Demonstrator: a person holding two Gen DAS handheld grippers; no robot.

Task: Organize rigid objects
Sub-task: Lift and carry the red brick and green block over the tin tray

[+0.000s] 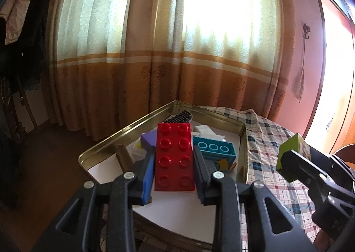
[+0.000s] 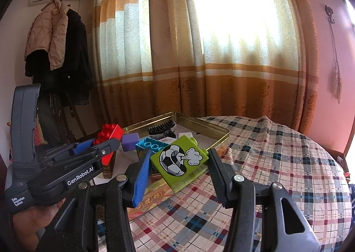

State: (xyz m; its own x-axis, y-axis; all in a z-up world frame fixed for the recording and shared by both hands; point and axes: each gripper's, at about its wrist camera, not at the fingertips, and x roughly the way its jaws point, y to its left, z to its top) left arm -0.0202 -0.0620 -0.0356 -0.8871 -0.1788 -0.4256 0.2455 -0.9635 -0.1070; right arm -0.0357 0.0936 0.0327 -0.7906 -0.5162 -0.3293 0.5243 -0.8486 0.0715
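My left gripper (image 1: 174, 156) is shut on a long red studded brick (image 1: 174, 156), studs up, held above the gold metal tin (image 1: 106, 141). In the right wrist view that same left gripper (image 2: 102, 147) shows at left with the red brick (image 2: 109, 134). My right gripper (image 2: 179, 163) is shut on a lime-green block (image 2: 180, 163) printed with a football, held over the tin's near edge. The green block (image 1: 292, 156) also appears at right in the left wrist view. Inside the tin lie a teal brick (image 1: 213, 150), a purple cube (image 2: 130, 142) and a black comb (image 1: 179, 116).
The tin (image 2: 213, 127) rests on a table under a plaid cloth (image 2: 277, 163). White cards and a small picture block lie inside the tin. Orange and white curtains hang behind. Coats on a stand (image 2: 57, 52) are at the left. A person's hand (image 2: 33, 218) holds the left gripper.
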